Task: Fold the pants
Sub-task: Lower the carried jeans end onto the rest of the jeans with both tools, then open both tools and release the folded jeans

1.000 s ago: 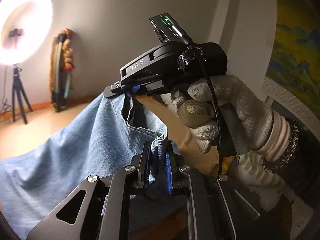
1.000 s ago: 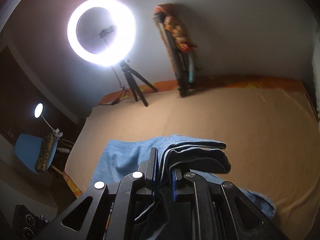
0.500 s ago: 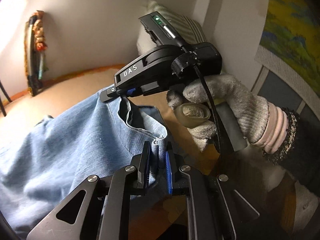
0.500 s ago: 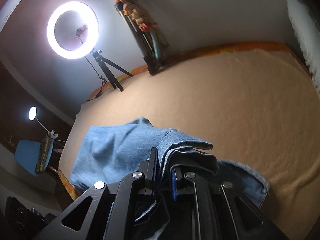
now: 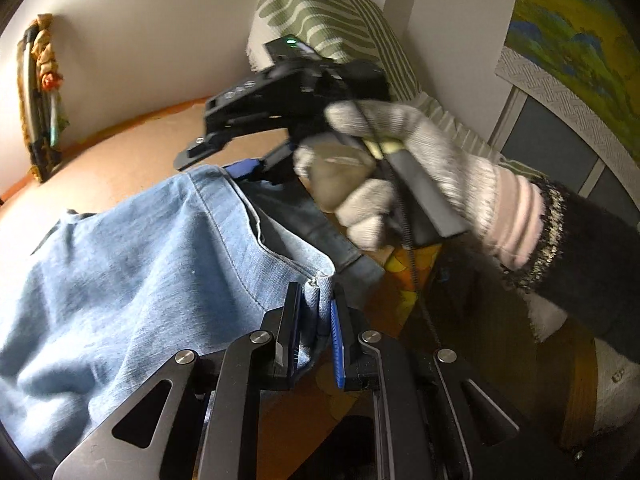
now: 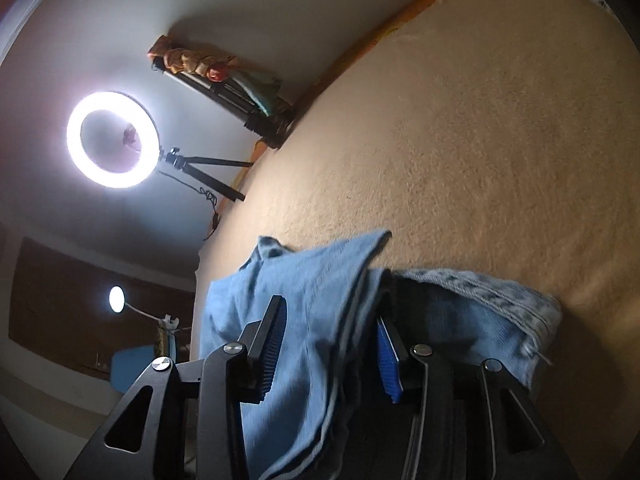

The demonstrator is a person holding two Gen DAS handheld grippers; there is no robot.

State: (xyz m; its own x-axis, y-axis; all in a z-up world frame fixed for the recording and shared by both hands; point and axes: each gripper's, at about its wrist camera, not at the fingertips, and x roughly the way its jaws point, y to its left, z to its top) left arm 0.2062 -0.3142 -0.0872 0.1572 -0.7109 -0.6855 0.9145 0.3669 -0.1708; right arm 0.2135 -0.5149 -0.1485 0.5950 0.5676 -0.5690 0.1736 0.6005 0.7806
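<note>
The light blue denim pants (image 5: pixel 140 280) lie spread over the tan bed. My left gripper (image 5: pixel 314 312) is shut on a corner of the waistband beside the zipper. In the left wrist view a gloved hand (image 5: pixel 420 168) holds my right gripper (image 5: pixel 218 162) at the far edge of the waistband. In the right wrist view the right gripper (image 6: pixel 330 344) has its jaws opening. A fold of the pants (image 6: pixel 312 300) hangs loose between the blue pads (image 6: pixel 388 356), which no longer pinch it. The folded waistband edge rests on the bed to the right.
The tan bed cover (image 6: pixel 480 140) stretches away behind the pants. A ring light (image 6: pixel 112 140) on a tripod stands at the bed's far edge, beside a dark object leaning on the wall. A green striped pillow (image 5: pixel 332 12) rests against the wall.
Both grippers came down toward the bed with the pants. The right gripper rolled and its jaws spread apart, letting go of the denim. The left gripper kept its hold.
</note>
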